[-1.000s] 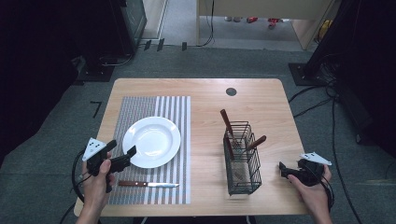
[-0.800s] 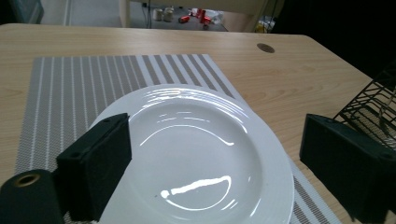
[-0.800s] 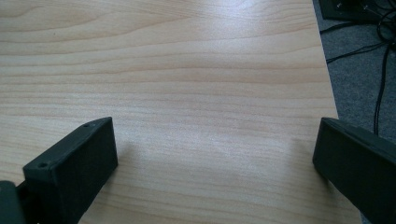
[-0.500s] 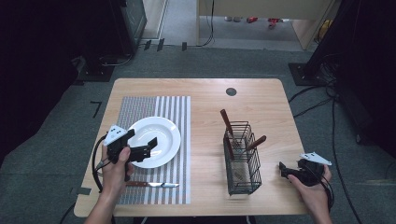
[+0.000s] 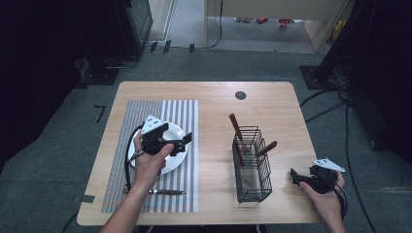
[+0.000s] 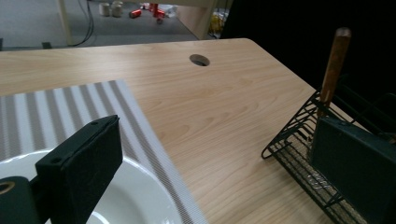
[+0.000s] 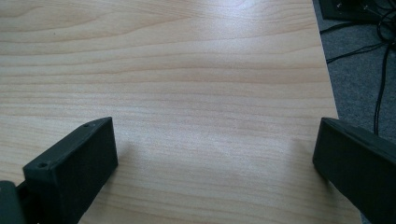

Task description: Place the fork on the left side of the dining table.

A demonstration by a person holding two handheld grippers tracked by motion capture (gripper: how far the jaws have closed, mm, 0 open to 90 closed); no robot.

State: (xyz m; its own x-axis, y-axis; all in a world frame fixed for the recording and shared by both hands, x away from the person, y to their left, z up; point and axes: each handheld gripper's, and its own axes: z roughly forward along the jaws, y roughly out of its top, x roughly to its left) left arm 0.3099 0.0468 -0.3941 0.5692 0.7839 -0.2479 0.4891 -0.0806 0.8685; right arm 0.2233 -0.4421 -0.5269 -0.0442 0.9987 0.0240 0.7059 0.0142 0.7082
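Note:
A white plate (image 5: 176,156) lies on a grey striped placemat (image 5: 145,116). My left gripper (image 5: 186,141) hovers over the plate's right part and points right, toward a black wire basket (image 5: 250,167). Its jaws stand wide open with nothing between them (image 6: 219,172); below them are the plate rim (image 6: 135,196) and, farther off, the basket (image 6: 294,144). Wooden-handled utensils (image 5: 235,127) stand in the basket. A knife (image 5: 165,192) lies on the mat in front of the plate. My right gripper (image 5: 295,176) rests open near the table's front right corner, over bare wood (image 7: 215,158).
The wooden table (image 5: 272,107) has a round cable hole (image 5: 240,95) at the back. Its right edge (image 7: 327,84) drops to grey carpet with cables. Dark equipment and cables stand around the table.
My left gripper has moved from the table's front left edge forward and right, and now sits over the plate. The right gripper has stayed in place.

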